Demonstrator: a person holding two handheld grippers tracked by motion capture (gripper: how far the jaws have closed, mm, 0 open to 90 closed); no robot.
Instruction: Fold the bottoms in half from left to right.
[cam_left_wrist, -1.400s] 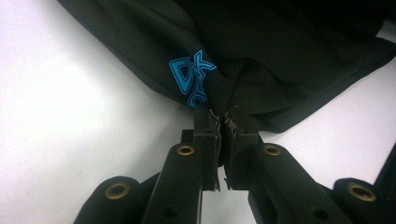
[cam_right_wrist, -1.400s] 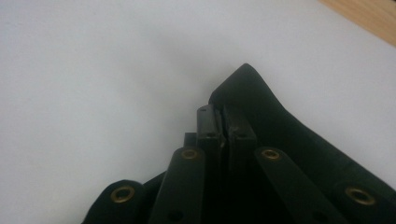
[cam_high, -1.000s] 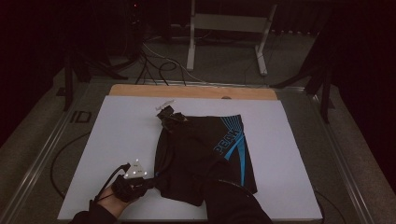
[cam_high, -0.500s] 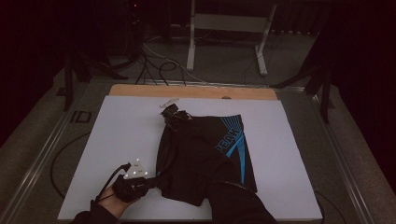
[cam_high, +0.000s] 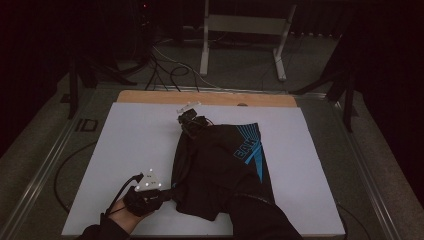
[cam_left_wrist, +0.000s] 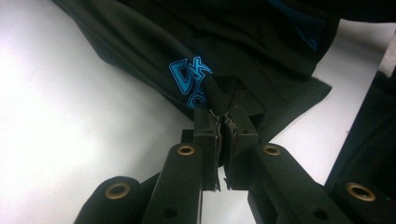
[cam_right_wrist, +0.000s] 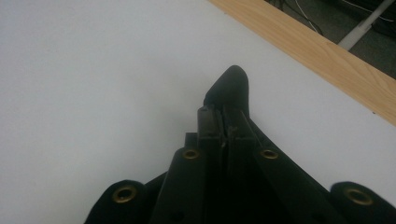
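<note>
The black shorts (cam_high: 220, 170) lie limp mid-desk, toward its near edge, soft and light and best gripped at hems, where the left gripper (cam_high: 167, 192) and right gripper (cam_high: 192, 126) each pinch a fabric corner.

The black shorts (cam_high: 220, 170) lie spread on the white table top, in its middle, long side running from near edge to far edge. They have blue line graphics and blue letters on the right side, and a small blue logo (cam_left_wrist: 191, 81) near the hem. The fabric is slightly wrinkled, with two corners pinched up
</note>
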